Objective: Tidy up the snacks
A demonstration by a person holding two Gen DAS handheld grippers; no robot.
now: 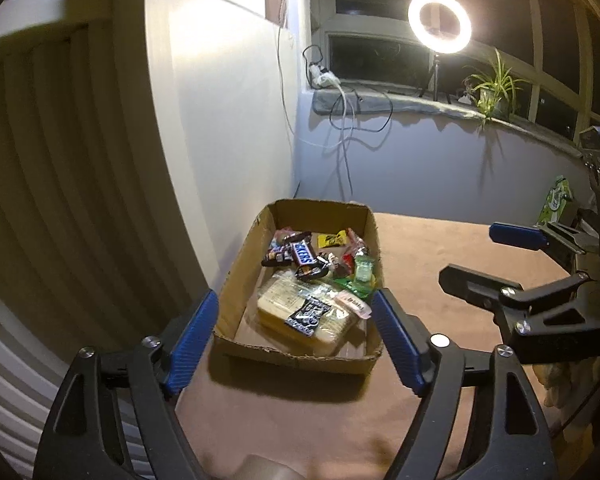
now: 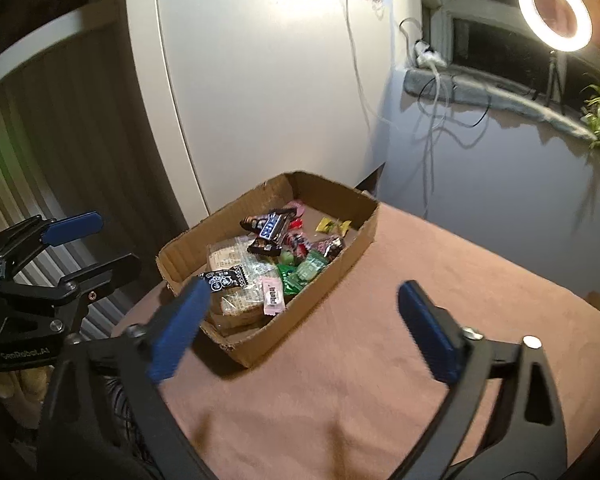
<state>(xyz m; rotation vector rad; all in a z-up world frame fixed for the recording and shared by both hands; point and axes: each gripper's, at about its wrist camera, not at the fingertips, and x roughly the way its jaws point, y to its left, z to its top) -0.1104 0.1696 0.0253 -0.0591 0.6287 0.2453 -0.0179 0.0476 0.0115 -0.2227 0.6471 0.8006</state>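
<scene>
Snacks sit piled in the cardboard box (image 1: pixel 236 280) at the far left corner of the brown table (image 1: pixel 420 280), so the sorting looks close to done. Left gripper (image 1: pixel 294 338) hangs wide open and empty above the box's near end; right gripper (image 2: pixel 300 328) is equally spread, holding nothing, with the box at its 11 o'clock. Any tidying should probably pinch wrappers lightly by their edges. Only partial white lettering shows on the chocolate bar (image 1: pixel 303 255); print on the black packet (image 1: pixel 310 315) and pink sachet (image 1: pixel 356 305) is unreadable.
</scene>
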